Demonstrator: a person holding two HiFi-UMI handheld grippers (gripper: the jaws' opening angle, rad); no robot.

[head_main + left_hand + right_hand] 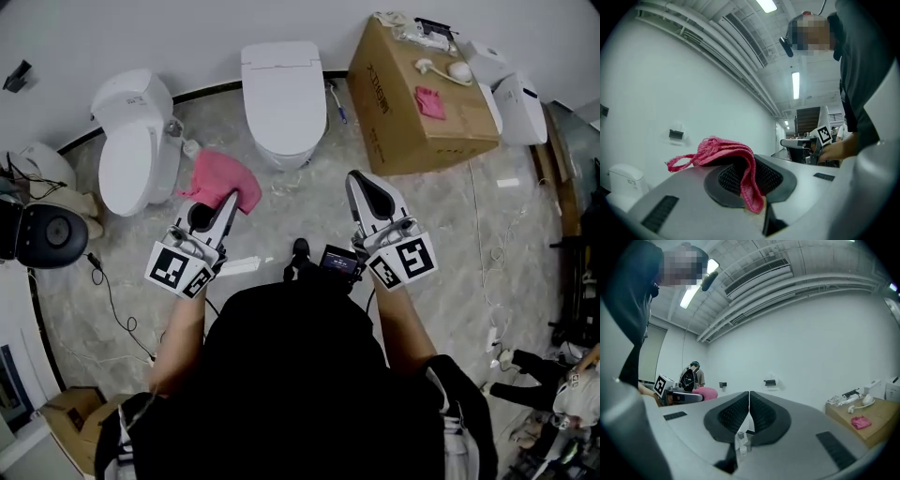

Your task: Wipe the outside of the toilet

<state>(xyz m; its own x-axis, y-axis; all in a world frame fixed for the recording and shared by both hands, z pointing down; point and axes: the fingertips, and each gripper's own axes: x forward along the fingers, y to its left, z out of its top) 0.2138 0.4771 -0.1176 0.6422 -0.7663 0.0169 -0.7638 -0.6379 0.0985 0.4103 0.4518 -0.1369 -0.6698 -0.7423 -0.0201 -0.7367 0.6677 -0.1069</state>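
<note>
In the head view two white toilets stand by the wall: one straight ahead (281,98) with its lid down, another (134,145) at the left. My left gripper (232,199) is shut on a pink cloth (222,180), held above the floor between the two toilets and touching neither. In the left gripper view the pink cloth (736,164) hangs out between the jaws. My right gripper (361,183) is held level to the right of the middle toilet; its jaws meet with nothing between them, as the right gripper view (749,401) shows.
A large cardboard box (412,103) with a second pink cloth (430,101) and small white parts stands at the right of the middle toilet. White appliances (520,103) sit beside it. A black round device (42,234) and cables (112,300) lie on the left floor.
</note>
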